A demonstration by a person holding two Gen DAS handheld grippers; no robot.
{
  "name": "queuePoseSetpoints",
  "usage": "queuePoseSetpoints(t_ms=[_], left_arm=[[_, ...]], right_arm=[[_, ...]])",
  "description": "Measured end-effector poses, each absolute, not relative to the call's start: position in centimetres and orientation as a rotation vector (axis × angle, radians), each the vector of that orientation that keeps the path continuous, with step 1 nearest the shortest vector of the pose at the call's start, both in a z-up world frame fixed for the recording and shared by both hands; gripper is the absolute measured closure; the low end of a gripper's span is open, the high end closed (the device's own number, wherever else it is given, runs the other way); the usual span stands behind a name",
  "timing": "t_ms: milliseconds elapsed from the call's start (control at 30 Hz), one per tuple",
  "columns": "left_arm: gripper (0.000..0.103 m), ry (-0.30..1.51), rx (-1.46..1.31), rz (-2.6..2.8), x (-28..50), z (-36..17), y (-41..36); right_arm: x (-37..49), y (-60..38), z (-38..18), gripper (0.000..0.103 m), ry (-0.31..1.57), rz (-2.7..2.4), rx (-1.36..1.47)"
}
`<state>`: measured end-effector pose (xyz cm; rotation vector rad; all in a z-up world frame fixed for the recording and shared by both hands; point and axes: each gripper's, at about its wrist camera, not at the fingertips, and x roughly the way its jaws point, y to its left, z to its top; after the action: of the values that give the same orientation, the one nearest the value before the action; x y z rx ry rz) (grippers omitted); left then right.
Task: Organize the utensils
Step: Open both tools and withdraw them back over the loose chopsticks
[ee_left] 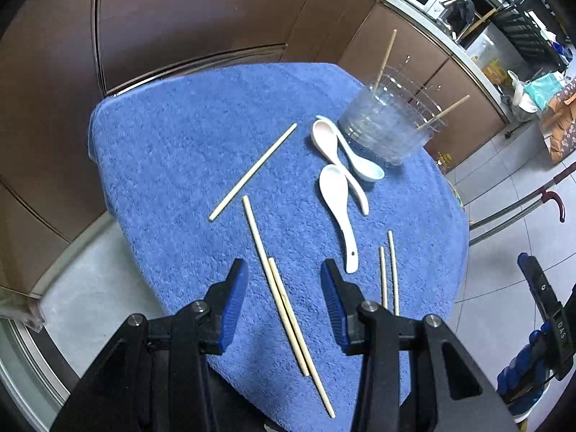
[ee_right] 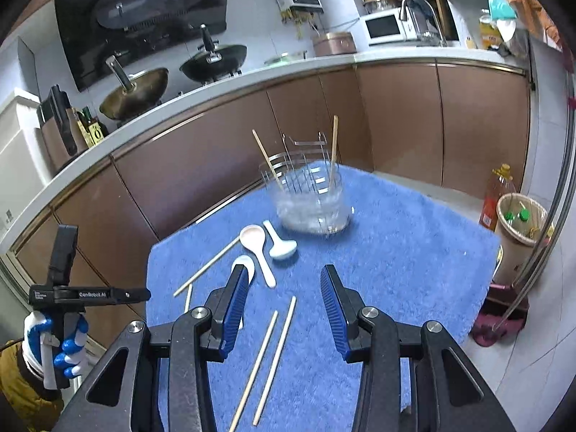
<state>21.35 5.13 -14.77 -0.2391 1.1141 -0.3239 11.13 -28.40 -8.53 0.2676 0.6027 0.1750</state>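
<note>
While both grippers hang parted and empty, chopsticks (ee_left: 284, 309) lie under the left gripper (ee_left: 284, 280)

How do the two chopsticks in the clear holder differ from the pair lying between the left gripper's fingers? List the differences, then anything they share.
1. The chopsticks in the clear holder stand up, leaning outward; the pair on the blue towel lies flat.
2. The holder's chopsticks lean apart; the towel pair lies side by side, nearly touching.
3. The holder's are already put away; the towel pair is not.

All are plain, pale wooden sticks.
</note>
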Motion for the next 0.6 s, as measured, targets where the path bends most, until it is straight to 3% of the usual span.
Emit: queuePoseSetpoints(t_ms=[433,600], left_arm=[[0.066,1.183,-0.264,-0.263,24.5,-18.1,4.5],[0.074,1.216,-0.256,-0.242,25.9,-19.6,4.2]], right_arm=[[12.8,-27.8,-12.5,0.064,0.729,0.204,0.312],[13.5,-27.4,-13.6,0.064,0.764,0.210,0.307]])
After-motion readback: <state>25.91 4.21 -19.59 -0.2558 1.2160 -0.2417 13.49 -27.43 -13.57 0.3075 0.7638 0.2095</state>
